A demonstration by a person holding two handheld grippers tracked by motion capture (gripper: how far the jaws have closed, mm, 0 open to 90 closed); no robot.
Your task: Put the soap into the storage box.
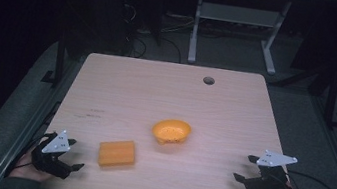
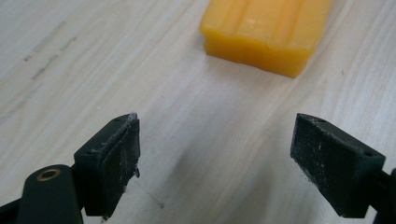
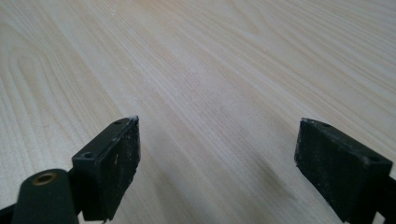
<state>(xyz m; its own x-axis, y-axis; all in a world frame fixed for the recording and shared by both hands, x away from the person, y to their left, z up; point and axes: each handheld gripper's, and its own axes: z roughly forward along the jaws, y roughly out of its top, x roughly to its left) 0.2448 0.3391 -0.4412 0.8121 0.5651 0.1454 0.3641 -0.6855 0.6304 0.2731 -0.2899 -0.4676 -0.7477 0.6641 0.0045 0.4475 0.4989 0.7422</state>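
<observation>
Both grippers are sitting wide apart and empty at the table's near edge, before any grasp.

The left gripper [image 1: 72,155] is resting at seven o'clock, jaws spread, facing the orange block [image 1: 117,153] lying flat just beyond it. The right gripper [image 1: 245,167] is waiting at four o'clock, jaws likewise spread over bare wood. Next, the left likely needs a short reach to straddle the block. The orange bowl [image 1: 171,131] is sitting mid-table [image 1: 132,89]; at twelve o'clock, a dim room with desk legs [image 1: 196,28] and cables.

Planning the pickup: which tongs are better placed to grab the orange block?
Left. The left tongs sit open beside the orange rectangular block, which lies just ahead of them. The right tongs face bare wooden table, farther off.
</observation>
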